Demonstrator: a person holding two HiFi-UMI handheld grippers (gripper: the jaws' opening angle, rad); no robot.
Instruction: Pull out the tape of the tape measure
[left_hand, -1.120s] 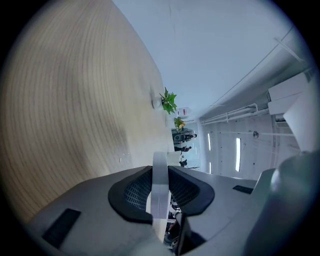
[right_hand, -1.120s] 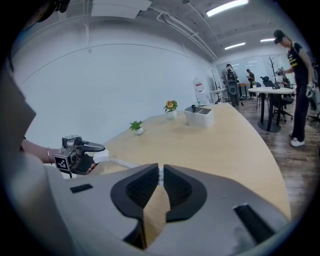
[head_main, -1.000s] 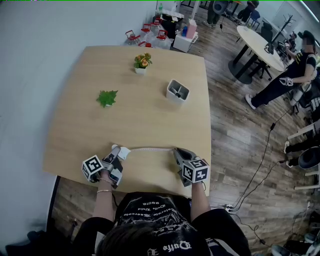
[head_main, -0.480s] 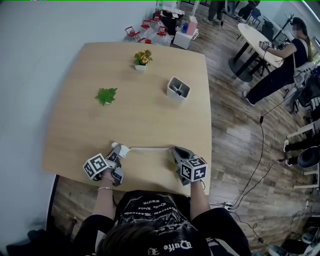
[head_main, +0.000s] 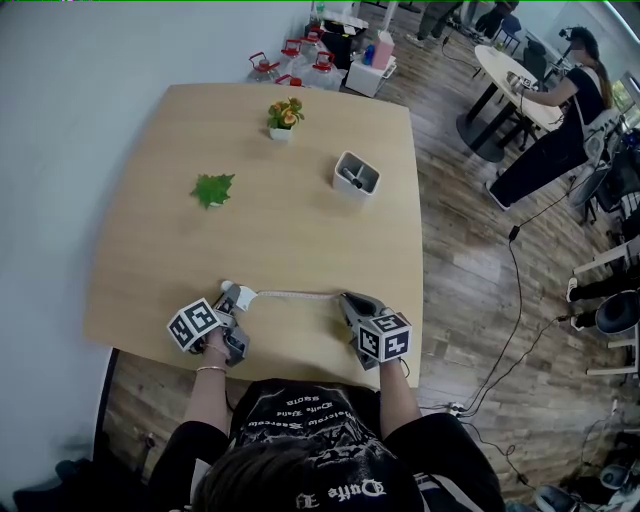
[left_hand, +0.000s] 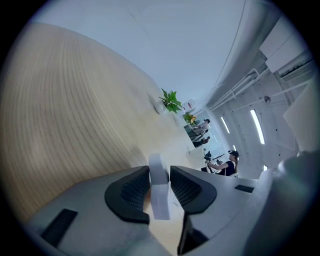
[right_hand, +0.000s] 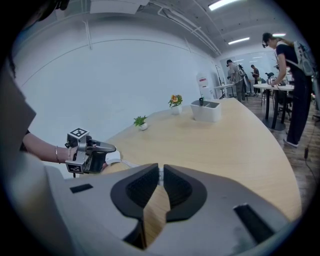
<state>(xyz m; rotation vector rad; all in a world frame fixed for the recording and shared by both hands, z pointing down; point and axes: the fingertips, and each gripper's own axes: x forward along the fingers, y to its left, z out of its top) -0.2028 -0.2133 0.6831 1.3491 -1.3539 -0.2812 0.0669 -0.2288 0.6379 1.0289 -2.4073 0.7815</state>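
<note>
Left gripper (head_main: 232, 300) rests low at the near edge of the table, its jaws having just been opening a little, yet narrow, with the white case of the tape measure (left_hand: 159, 194) standing between them and both dark pads against its sides. From that case 1 pale tape (head_main: 295, 295) runs level across the wood to the right gripper (head_main: 347, 300), whose jaws are all but together, pinching the tape's thin end. The 2 grippers lie well apart, each with 1 marker cube on its back. A light wooden table (head_main: 300, 240) with rounded corners bears everything, its grain running away from the person. A plain pale wall (head_main: 80, 100) closes the room at the left, touching the table's long side. On the far half of the table stand 2 small potted plants, 1 leafy green plant (head_main: 212, 189) toward the left and 1 flowering plant (head_main: 285, 117) farther back, then 1 white box (head_main: 349, 192) to their right with something dark inside. Beyond the far edge sit at least 3 clear jugs (head_main: 322, 64) with red handles. Right of the table lies a wood-plank floor (head_main: 470, 250), crossed by 1 dark cable (head_main: 520, 330). Farther right stands 1 round table (head_main: 505, 75), and 1 person (head_main: 560, 130) in dark clothes leans at it.
</note>
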